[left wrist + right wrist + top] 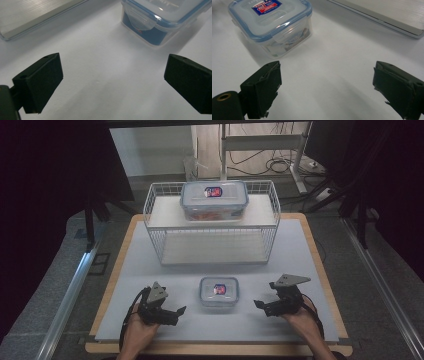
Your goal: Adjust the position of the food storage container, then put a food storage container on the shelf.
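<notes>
A small clear box with a blue-rimmed snap lid (219,292) sits on the white board between my two grippers. My left gripper (176,315) rests low at its left, open, with bare board between its jaws; the box (160,21) lies ahead at upper right in the left gripper view. To the right of the box my right gripper (261,307) is open too, nothing between its jaws, and the box (272,22) shows ahead at upper left. A larger box of the same kind (214,200) stands on the top shelf of a white wire rack (212,245).
The rack stands at the back of the board (300,250), its lower shelf bare. The shelf edge (37,17) shows in the left gripper view and again (392,17) in the right gripper view. Dark curtains flank the table; cables lie on the floor behind.
</notes>
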